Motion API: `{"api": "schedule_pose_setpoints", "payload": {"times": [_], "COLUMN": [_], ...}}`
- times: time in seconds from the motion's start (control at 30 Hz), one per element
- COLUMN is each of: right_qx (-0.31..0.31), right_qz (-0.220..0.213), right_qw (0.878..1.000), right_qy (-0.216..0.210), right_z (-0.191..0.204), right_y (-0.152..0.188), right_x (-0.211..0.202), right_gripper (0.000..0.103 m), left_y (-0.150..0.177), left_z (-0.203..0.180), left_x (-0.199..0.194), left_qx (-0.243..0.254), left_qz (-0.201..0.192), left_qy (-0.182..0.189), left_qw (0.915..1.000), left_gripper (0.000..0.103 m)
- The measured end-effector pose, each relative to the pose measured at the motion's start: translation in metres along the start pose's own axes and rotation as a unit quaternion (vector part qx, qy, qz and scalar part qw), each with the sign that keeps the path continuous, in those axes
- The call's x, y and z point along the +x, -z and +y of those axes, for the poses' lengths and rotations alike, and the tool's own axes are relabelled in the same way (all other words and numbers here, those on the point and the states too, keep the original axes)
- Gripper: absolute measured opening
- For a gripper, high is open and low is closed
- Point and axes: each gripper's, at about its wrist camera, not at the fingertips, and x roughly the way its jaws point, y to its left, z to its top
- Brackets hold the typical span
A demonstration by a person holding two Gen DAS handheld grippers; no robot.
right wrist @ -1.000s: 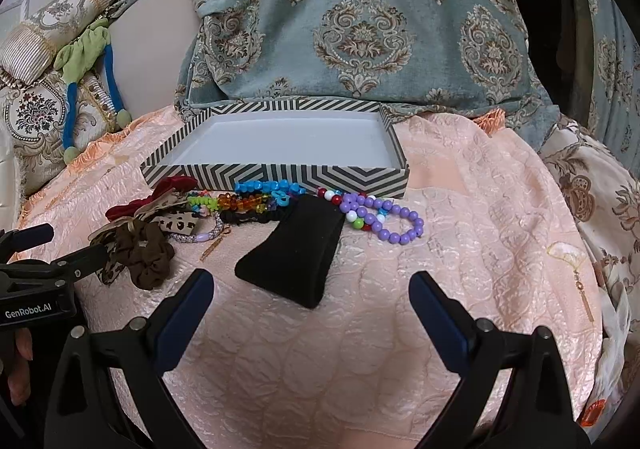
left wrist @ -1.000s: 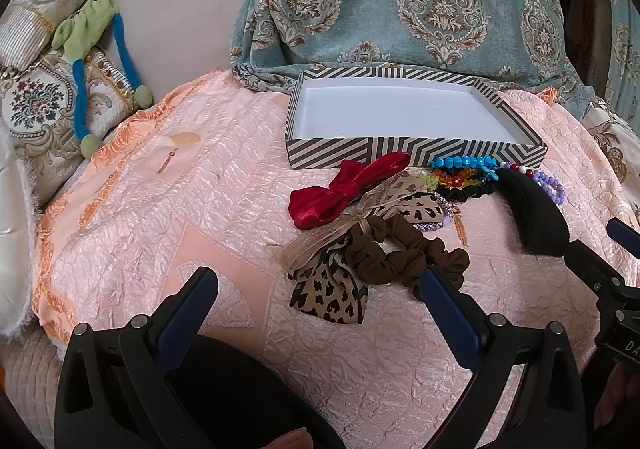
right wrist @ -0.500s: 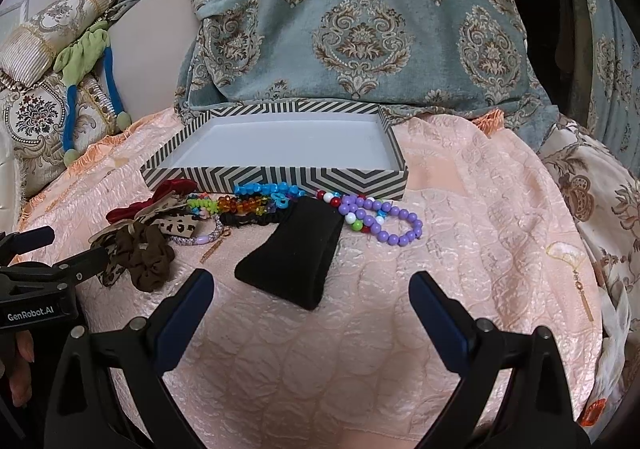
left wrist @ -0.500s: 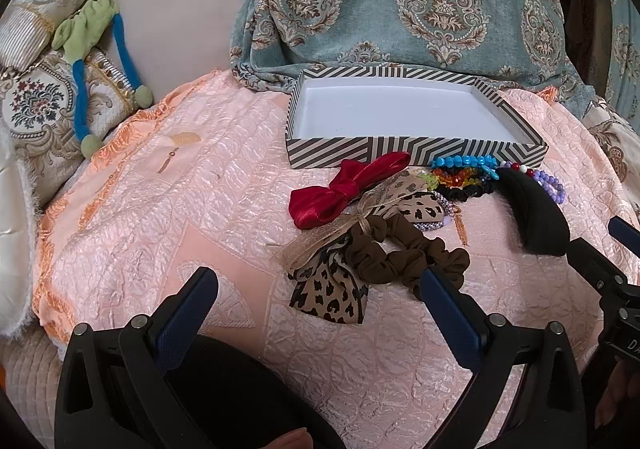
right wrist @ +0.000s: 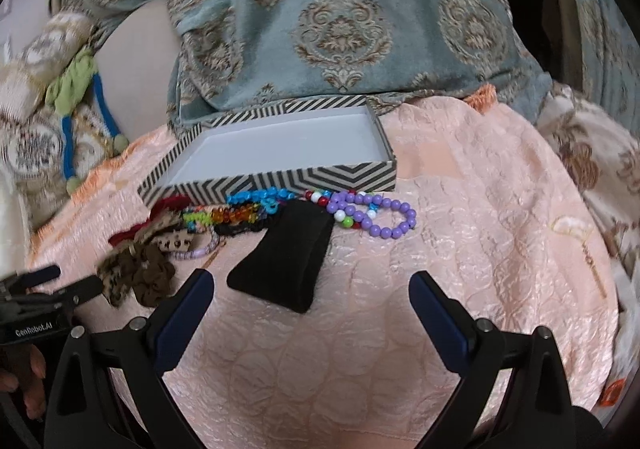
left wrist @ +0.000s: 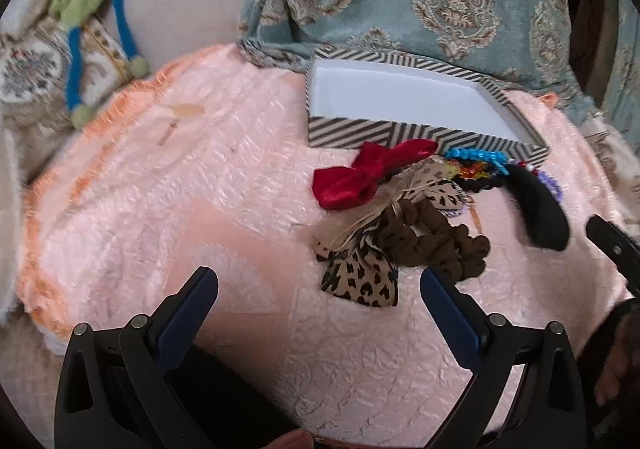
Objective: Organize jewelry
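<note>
A striped box (left wrist: 360, 131) with an empty white inside (right wrist: 280, 147) sits at the back of the pink cover. In front of it lie a red bow (left wrist: 360, 175), a leopard bow (left wrist: 360, 281), a brown scrunchie (left wrist: 432, 241), bead bracelets (right wrist: 240, 209), a purple bead string (right wrist: 380, 217) and a black pouch (right wrist: 288, 261). My left gripper (left wrist: 318, 289) is open and empty, just short of the leopard bow. My right gripper (right wrist: 310, 289) is open and empty, its left finger beside the pouch's near end.
A pink quilted cover (left wrist: 200, 189) spreads over the surface. A blue patterned cloth (right wrist: 340, 21) hangs behind the box. Cushions and a green-and-blue tassel (left wrist: 92, 9) lie at the left. A small gold pendant (right wrist: 580, 237) lies on the cover at the right.
Both grippers have tilted and moved forward a little toward the pile. Nothing on the cover has moved, and both stay open.
</note>
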Motion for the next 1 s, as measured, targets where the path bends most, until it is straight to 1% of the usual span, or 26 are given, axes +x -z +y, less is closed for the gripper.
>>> {"api": "schedule_pose_setpoints", "payload": {"times": [0.07, 0.17, 0.23, 0.3, 0.33, 0.37, 0.47, 0.53, 0.67, 0.73, 0.77, 0.87, 0.9, 0.93, 0.97, 1.0], "right_qx": [0.013, 0.005, -0.008, -0.006, -0.002, 0.006, 0.03, 0.029, 0.042, 0.029, 0.011, 0.004, 0.0, -0.002, 0.002, 0.005], "right_qz": [0.008, 0.047, 0.062, 0.079, 0.085, 0.09, 0.107, 0.098, 0.1, 0.108, 0.112, 0.101, 0.1, 0.096, 0.087, 0.082], "right_qw": [1.0, 0.998, 0.997, 0.994, 0.994, 0.994, 0.991, 0.992, 0.991, 0.991, 0.991, 0.993, 0.993, 0.994, 0.996, 0.996], "right_qy": [-0.009, -0.044, -0.055, -0.071, -0.072, -0.067, -0.07, -0.068, -0.079, -0.078, -0.071, -0.065, -0.062, -0.052, -0.032, -0.032], "right_z": [-0.003, 0.002, 0.009, 0.014, 0.014, 0.014, 0.011, 0.011, 0.007, 0.007, 0.012, 0.013, 0.014, 0.013, 0.012, 0.009], "right_y": [-0.005, -0.016, -0.023, -0.028, -0.027, -0.027, -0.017, -0.015, -0.012, -0.013, -0.011, -0.01, -0.01, -0.011, -0.011, -0.012], "right_x": [0.006, 0.027, 0.041, 0.056, 0.061, 0.069, 0.09, 0.092, 0.097, 0.098, 0.099, 0.097, 0.095, 0.092, 0.088, 0.086], "right_gripper": [0.1, 0.1, 0.1, 0.1, 0.1, 0.1, 0.1, 0.1, 0.1, 0.1, 0.101, 0.101, 0.1, 0.096, 0.08, 0.066], "left_y": [-0.004, -0.014, -0.023, -0.03, -0.032, -0.031, -0.028, -0.028, -0.027, -0.024, -0.023, -0.022, -0.022, -0.023, -0.023, -0.024], "left_z": [0.002, -0.005, -0.013, -0.019, -0.02, -0.02, -0.012, -0.01, -0.01, -0.012, -0.015, -0.015, -0.014, -0.013, -0.014, -0.015], "left_x": [0.004, 0.014, 0.025, 0.042, 0.047, 0.054, 0.066, 0.067, 0.071, 0.071, 0.071, 0.068, 0.065, 0.062, 0.061, 0.06], "left_qx": [0.002, 0.013, 0.023, 0.025, 0.023, 0.018, -0.014, -0.024, -0.03, -0.027, -0.019, -0.018, -0.022, -0.022, -0.02, -0.015], "left_qz": [0.008, 0.021, 0.026, 0.037, 0.042, 0.047, 0.062, 0.061, 0.067, 0.062, 0.059, 0.05, 0.041, 0.03, 0.026, 0.023], "left_qy": [0.018, 0.039, 0.035, 0.027, 0.023, 0.02, 0.034, 0.037, 0.033, 0.026, 0.019, 0.019, 0.022, 0.028, 0.032, 0.033], "left_qw": [0.9998, 0.999, 0.9988, 0.9986, 0.9986, 0.9986, 0.9974, 0.9971, 0.9968, 0.9974, 0.9979, 0.9984, 0.9987, 0.9989, 0.9989, 0.9991], "left_gripper": [0.089, 0.089, 0.089, 0.089, 0.089, 0.089, 0.089, 0.089, 0.089, 0.09, 0.09, 0.089, 0.084, 0.072, 0.066, 0.055]}}
